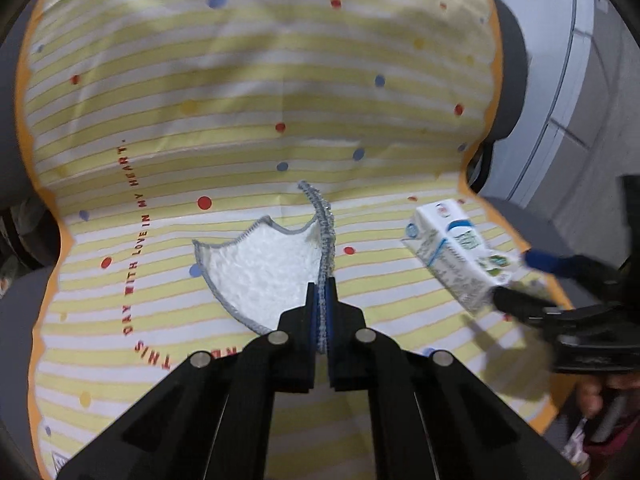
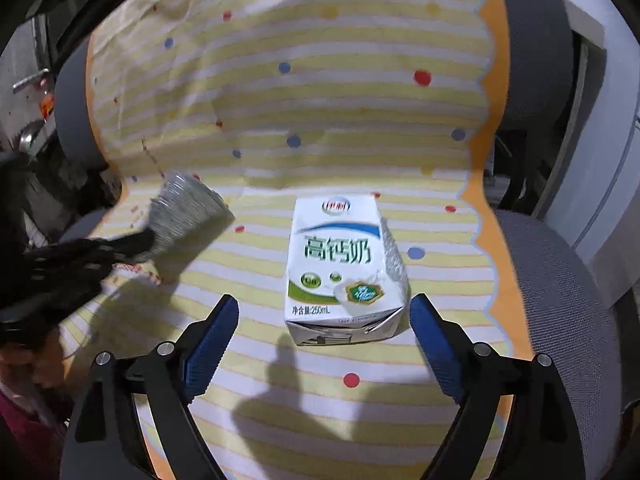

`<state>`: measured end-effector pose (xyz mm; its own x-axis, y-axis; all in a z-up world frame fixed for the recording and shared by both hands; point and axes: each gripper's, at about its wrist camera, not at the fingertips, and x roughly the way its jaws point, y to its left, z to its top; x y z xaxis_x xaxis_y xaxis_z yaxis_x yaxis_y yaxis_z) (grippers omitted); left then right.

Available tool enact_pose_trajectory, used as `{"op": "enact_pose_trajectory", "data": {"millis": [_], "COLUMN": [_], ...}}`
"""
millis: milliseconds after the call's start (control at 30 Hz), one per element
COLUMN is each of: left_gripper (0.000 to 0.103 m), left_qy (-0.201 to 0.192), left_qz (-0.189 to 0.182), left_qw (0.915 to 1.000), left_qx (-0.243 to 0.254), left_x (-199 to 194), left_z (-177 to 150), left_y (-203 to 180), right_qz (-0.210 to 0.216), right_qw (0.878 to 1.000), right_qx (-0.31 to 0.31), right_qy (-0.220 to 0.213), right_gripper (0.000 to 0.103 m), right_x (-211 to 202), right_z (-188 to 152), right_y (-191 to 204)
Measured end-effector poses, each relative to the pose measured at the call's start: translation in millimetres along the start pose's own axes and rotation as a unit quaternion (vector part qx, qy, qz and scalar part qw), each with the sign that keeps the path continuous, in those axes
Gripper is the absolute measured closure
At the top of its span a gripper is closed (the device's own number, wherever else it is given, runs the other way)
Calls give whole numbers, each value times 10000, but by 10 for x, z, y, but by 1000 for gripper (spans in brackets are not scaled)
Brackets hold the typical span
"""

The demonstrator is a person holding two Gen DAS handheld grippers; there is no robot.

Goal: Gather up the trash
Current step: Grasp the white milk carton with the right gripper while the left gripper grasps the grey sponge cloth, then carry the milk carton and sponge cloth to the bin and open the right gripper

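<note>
A white milk carton (image 2: 340, 264) lies flat on the yellow-striped, dotted cover (image 2: 360, 120). My right gripper (image 2: 324, 304) is open, and the carton's near end sits between its blue pads (image 2: 432, 340) with a gap on the left side. In the left wrist view the same carton (image 1: 456, 252) is at the right, with the right gripper (image 1: 520, 280) straddling its end. My left gripper (image 1: 321, 284) is shut on the grey-stitched edge of a white cloth (image 1: 264, 264), lifting that edge upright. The right wrist view shows the cloth (image 2: 188, 208) as a grey fan at the left gripper (image 2: 140, 244).
The cover has an orange scalloped border (image 2: 476, 200) and drapes over the seat and back of a grey mesh chair (image 2: 560, 280). White furniture (image 1: 560, 100) stands to the right. Dark clutter (image 2: 32, 140) is at the left. A person's hand (image 1: 592, 396) holds the right gripper.
</note>
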<state>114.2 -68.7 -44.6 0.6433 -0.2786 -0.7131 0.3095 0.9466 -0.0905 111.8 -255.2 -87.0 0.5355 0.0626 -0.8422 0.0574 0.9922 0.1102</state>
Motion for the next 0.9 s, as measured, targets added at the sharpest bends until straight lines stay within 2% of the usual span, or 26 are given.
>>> {"op": "enact_pose_trajectory", "data": {"millis": [67, 200, 233, 267, 400, 633, 767, 900], "left_gripper": [101, 101, 101, 101, 101, 101, 101, 101], "left_qy": [-7, -91, -98, -125, -297, -695, -885, -1016], "left_qz": [-72, -134, -157, -164, -224, -611, -1050, -1576], "left_qw": [10000, 9999, 9998, 9998, 9993, 9953, 9891, 9779], "left_qx": [-53, -29, -34, -7, 86, 281, 532, 929], "left_x": [-49, -135, -156, -190, -391, -888, -1180, -1411], "left_z": [-19, -71, -85, -108, -191, -332, -439, -603], "left_y": [-7, -61, -78, -112, -229, -596, -943, -1421], "right_qz": [-75, -102, -40, -34, -248, -400, -543, -879], "right_qw": [9996, 9987, 9986, 9986, 9991, 9938, 9895, 9828], "right_qx": [210, 409, 455, 489, 291, 518, 732, 1060], "right_qy": [182, 274, 261, 219, -207, -897, -1121, -1229], "right_gripper": [15, 17, 29, 29, 30, 30, 30, 30], "right_x": [147, 303, 285, 244, -148, -1297, -1866, -2380], "right_z": [8, 19, 14, 7, -57, -474, -862, -1359], "right_y": [-66, -133, -137, -133, -15, 12, -51, -212]}}
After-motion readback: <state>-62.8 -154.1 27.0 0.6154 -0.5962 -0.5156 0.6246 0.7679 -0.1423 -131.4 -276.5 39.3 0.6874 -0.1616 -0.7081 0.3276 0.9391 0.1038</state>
